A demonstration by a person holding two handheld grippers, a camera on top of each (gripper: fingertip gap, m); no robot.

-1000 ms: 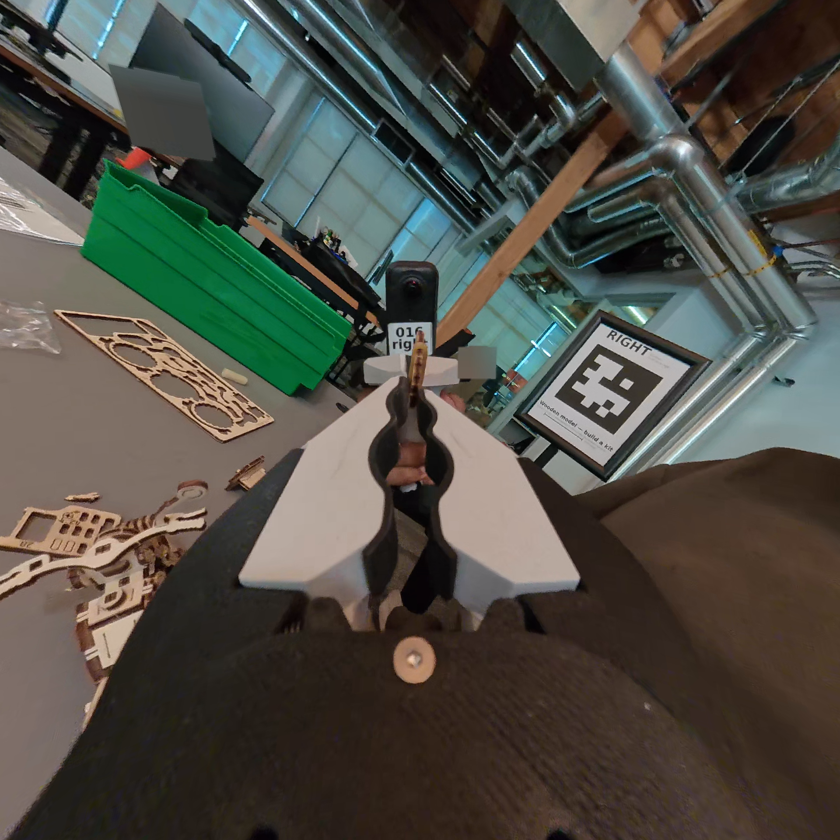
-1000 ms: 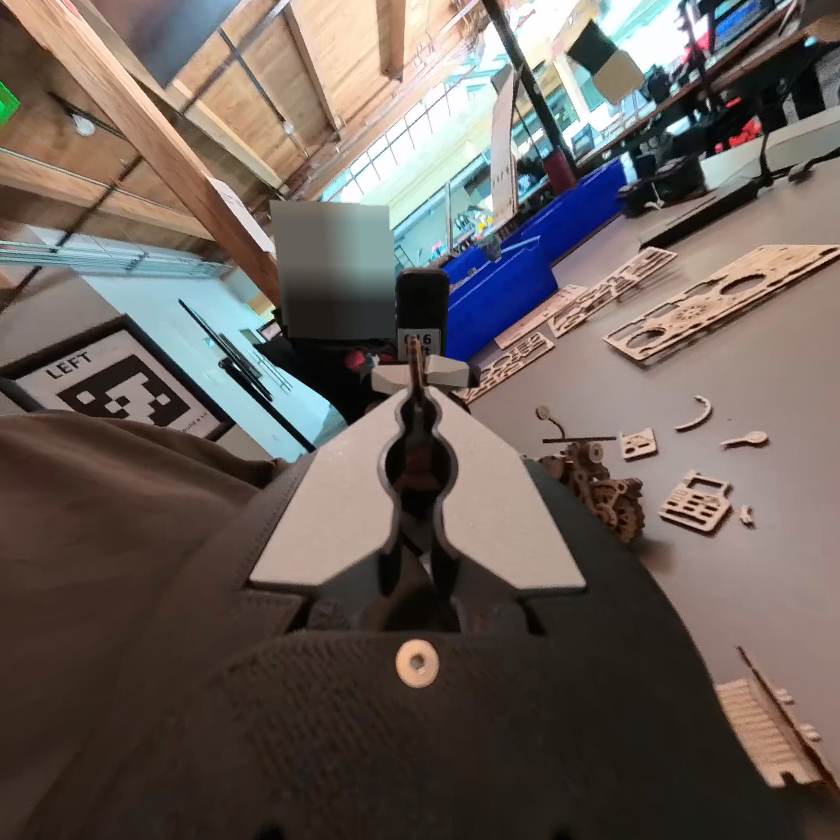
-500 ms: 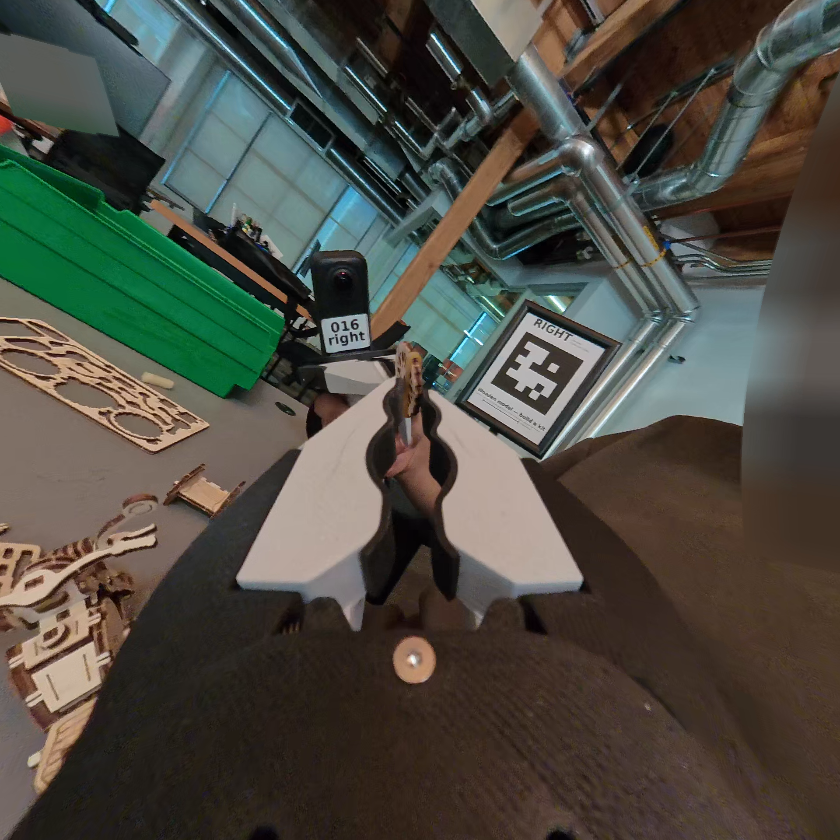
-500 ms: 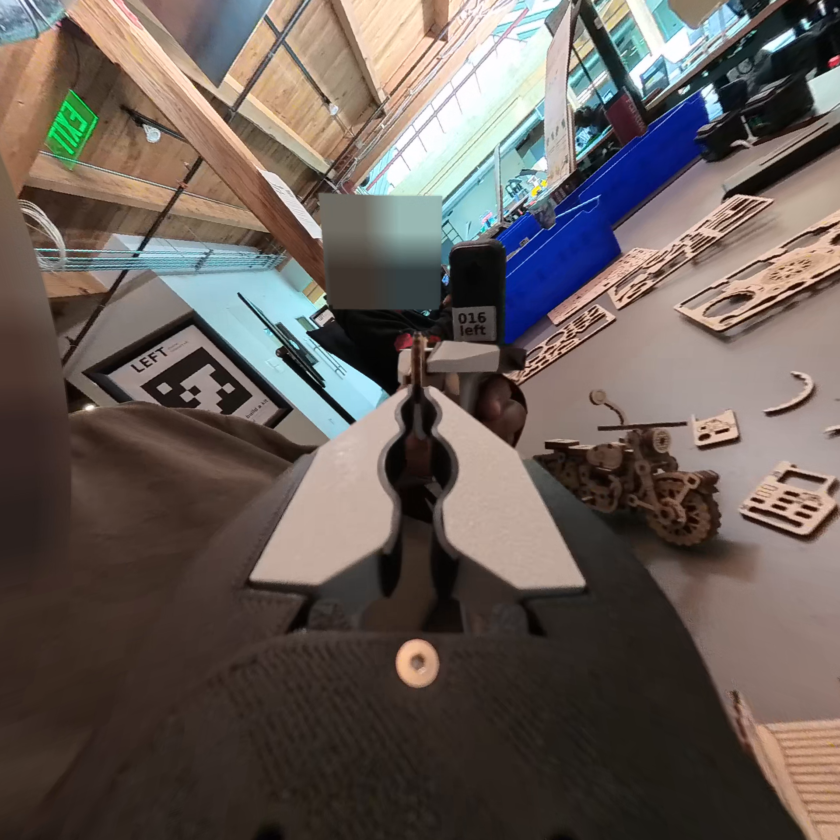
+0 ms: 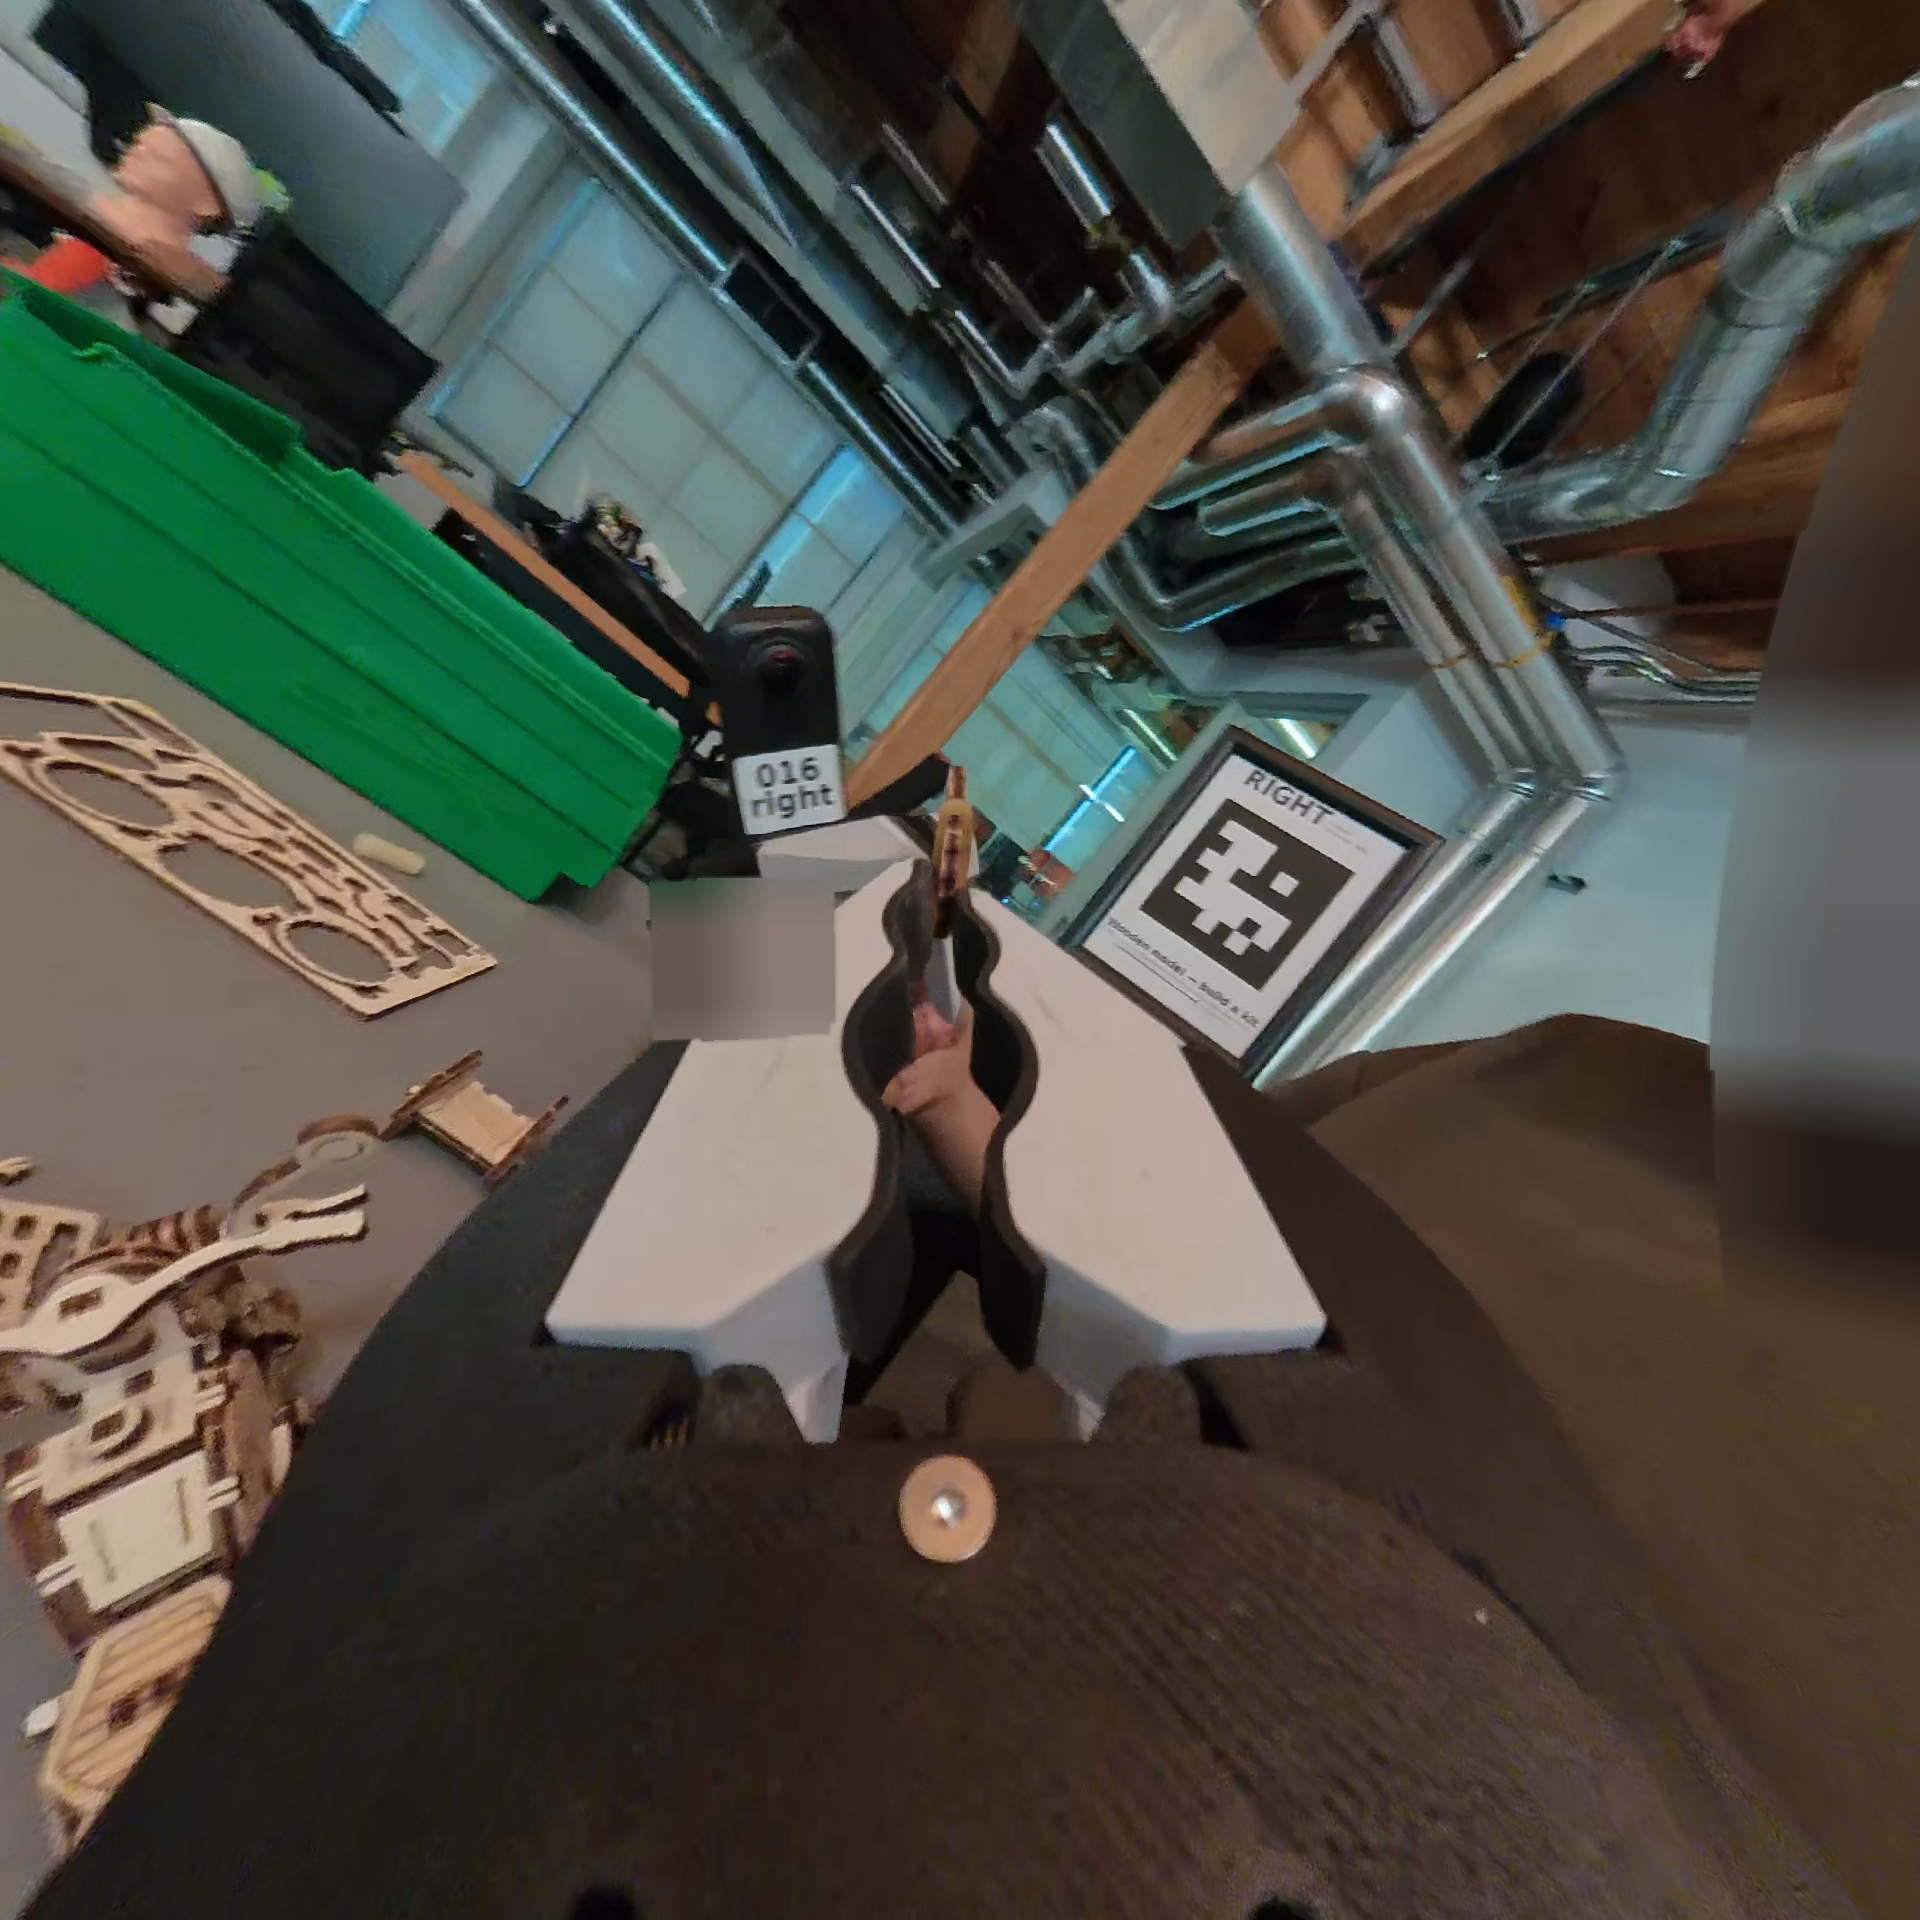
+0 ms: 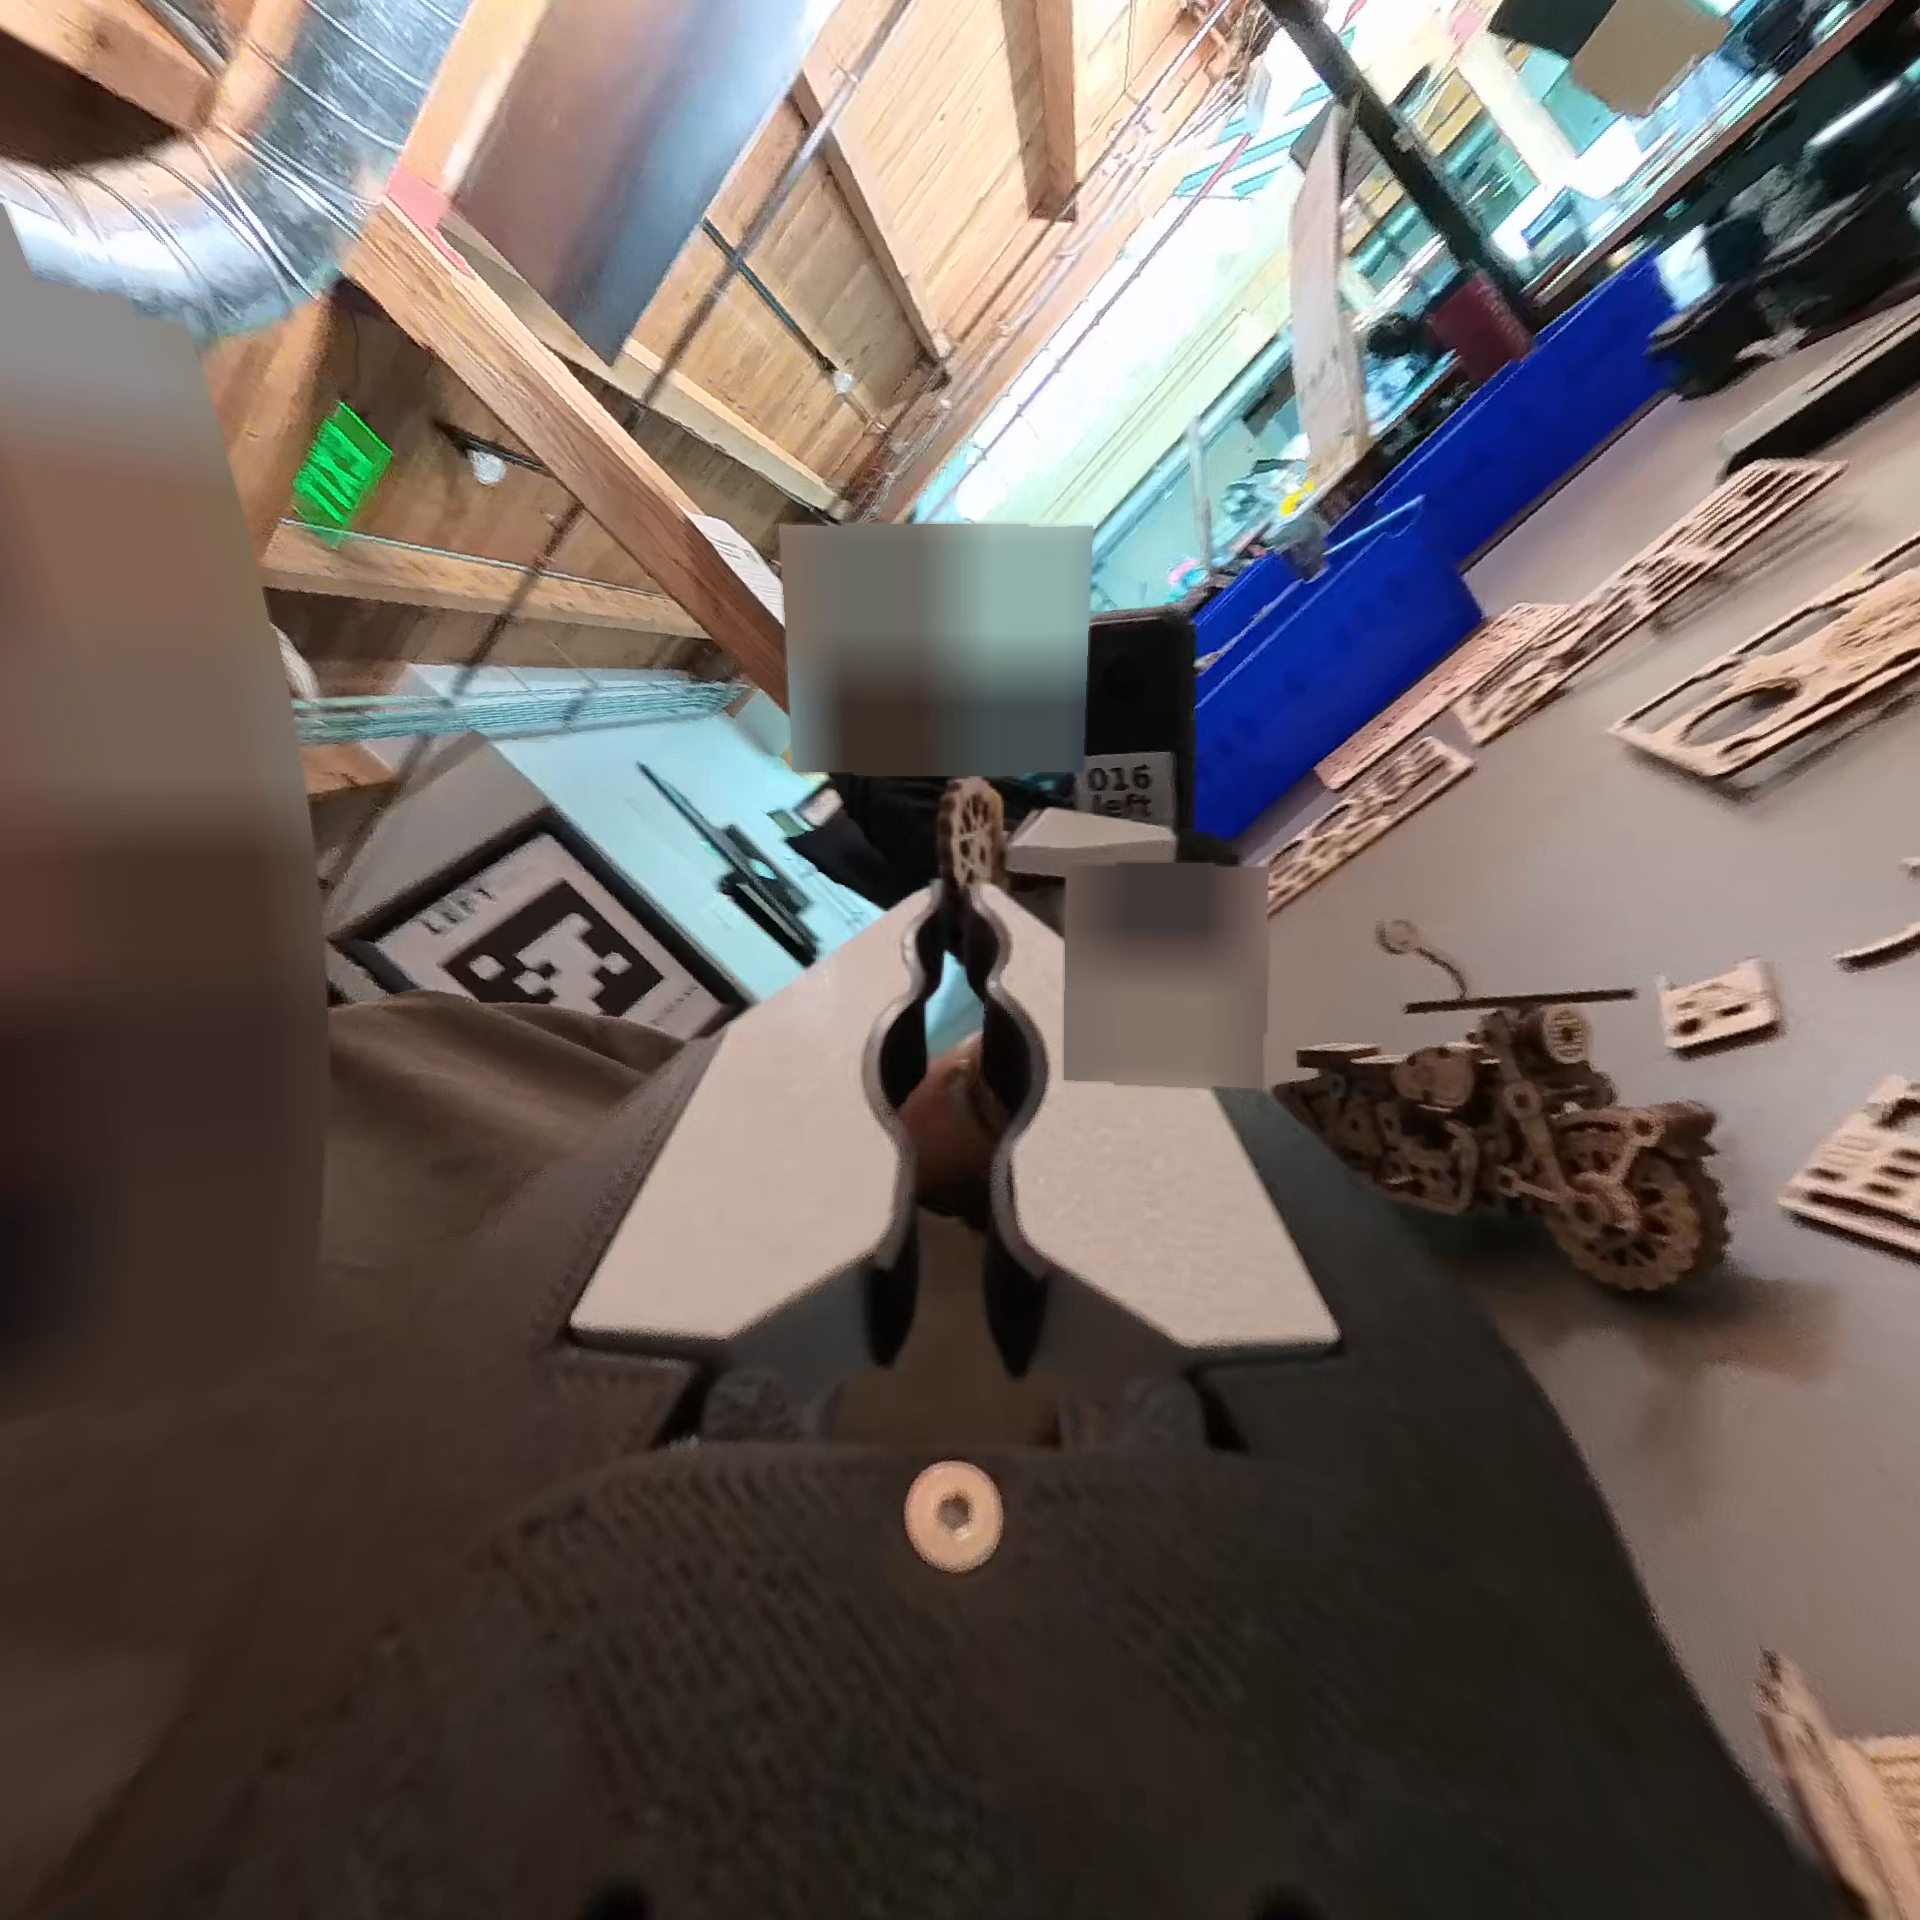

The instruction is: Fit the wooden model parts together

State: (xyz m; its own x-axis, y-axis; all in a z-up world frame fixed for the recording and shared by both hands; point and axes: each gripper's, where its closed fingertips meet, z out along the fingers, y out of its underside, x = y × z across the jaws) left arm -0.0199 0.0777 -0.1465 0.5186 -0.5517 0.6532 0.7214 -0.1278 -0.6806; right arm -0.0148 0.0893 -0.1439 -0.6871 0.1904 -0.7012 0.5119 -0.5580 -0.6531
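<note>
My left gripper point(image 5: 948, 883) is shut on a small wooden gear wheel point(image 5: 951, 844), which I see edge-on at its tips. In the right wrist view the same wheel point(image 6: 970, 831) shows its spoked face just beyond my right gripper point(image 6: 962, 914). The right gripper's jaws stand a narrow gap apart with light showing between them. The left gripper's grey finger point(image 6: 1091, 842) reaches the wheel from the right. The right gripper's white finger point(image 5: 831, 847) sits just left of the wheel. A partly built wooden motorcycle point(image 6: 1507, 1122) stands on the grey table point(image 6: 1558, 1455).
A green bin point(image 5: 312, 623) and a cut-out wooden sheet point(image 5: 239, 862) lie far left. Loose parts point(image 5: 468, 1117) and the model point(image 5: 156, 1299) are near left. Blue bins point(image 6: 1340, 644), more sheets point(image 6: 1766, 675) and small parts point(image 6: 1714, 1003) lie right. A brown sleeve point(image 6: 468, 1143) fills the lower left. Both grippers' tips are close together, under 4 cm apart.
The right gripper's jaws have parted slightly. The wheel, edge-on before in the right wrist view, now shows its face. The left gripper has shifted to the right there.
</note>
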